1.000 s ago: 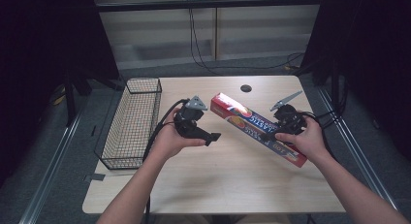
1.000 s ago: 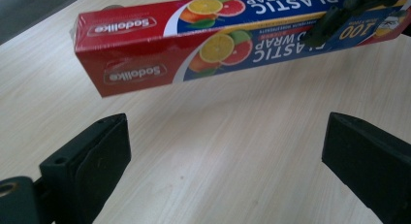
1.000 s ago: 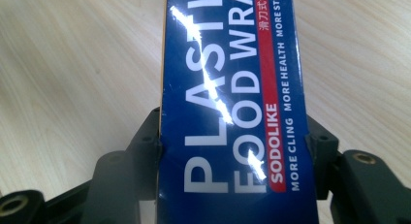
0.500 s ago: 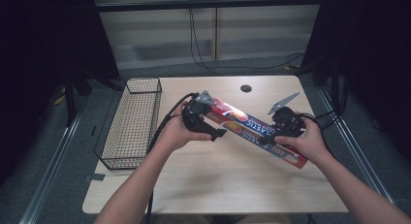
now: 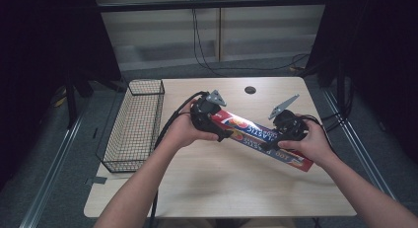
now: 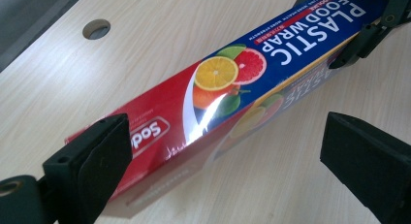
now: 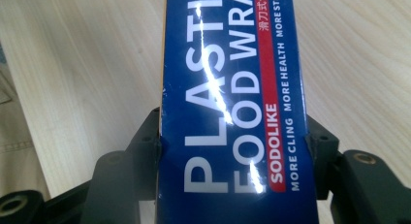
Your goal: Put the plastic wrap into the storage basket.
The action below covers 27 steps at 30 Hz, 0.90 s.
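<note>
One long box of plastic food wrap point(image 5: 268, 141) is lying slantwise across the middle of the table point(image 5: 222, 188), its red end pointing toward ten o'clock and its blue end toward four o'clock. In the left gripper view the box point(image 6: 232, 83) is tilting, with the red end sitting low near the wood and the printed face catching glare.

Around the blue half, the right gripper point(image 5: 276, 139) is clamping the box across its width; in the right gripper view both jaws are pressing flat against the two long edges of the box point(image 7: 232, 112). The left gripper point(image 5: 224, 135) is hovering at the red end with its jaws spread wide, one on each side of the box and neither touching it, so it is gripping nothing.

Farther out, a black wire basket point(image 5: 133, 124) is standing at nine o'clock along the table's left edge, well apart from the box. A round cable hole point(image 5: 250, 90) is sitting at twelve o'clock.

Whether the far end is resting on the table or lifted just clear is hard to tell from above. With one clamp carrying a long, glossy carton off-centre, the free end is likely to sag or swivel. If the left jaws are closing while skewed to the box, they may pinch a corner, crush the card or knock it out of the right grip.
</note>
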### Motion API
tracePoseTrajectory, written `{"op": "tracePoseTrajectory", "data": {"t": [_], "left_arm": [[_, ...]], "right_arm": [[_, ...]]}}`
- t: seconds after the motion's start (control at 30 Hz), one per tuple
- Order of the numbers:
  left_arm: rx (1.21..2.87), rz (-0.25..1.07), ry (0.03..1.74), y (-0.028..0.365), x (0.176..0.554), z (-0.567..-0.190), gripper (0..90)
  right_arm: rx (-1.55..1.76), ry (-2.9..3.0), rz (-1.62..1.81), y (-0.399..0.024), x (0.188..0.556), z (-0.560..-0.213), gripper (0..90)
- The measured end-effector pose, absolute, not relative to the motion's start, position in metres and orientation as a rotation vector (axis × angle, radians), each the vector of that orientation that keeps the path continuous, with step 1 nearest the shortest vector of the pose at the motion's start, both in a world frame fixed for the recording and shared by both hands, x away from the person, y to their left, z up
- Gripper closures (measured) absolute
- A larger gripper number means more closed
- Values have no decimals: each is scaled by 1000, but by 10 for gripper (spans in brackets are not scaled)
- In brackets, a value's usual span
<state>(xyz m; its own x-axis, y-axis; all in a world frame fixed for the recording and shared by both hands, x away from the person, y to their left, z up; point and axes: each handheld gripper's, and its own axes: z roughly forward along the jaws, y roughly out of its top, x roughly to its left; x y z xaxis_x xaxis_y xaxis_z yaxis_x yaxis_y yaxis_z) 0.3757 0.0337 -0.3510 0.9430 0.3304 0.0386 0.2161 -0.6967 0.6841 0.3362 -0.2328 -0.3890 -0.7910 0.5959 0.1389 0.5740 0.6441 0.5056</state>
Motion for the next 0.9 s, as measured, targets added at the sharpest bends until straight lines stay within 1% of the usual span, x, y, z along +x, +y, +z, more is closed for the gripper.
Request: {"op": "tracePoseTrajectory", "data": {"t": [0.2, 0.57, 0.9], "left_arm": [[2387, 195, 356, 27, 377, -353, 43], [2480, 169, 206, 9, 373, -354, 49], [2515, 128, 162, 5, 373, -359, 59]], "right_arm": [[976, 2831, 838, -232, 334, -389, 416], [863, 2850, 810, -224, 329, -385, 415], [789, 2888, 793, -216, 327, -385, 414]]}}
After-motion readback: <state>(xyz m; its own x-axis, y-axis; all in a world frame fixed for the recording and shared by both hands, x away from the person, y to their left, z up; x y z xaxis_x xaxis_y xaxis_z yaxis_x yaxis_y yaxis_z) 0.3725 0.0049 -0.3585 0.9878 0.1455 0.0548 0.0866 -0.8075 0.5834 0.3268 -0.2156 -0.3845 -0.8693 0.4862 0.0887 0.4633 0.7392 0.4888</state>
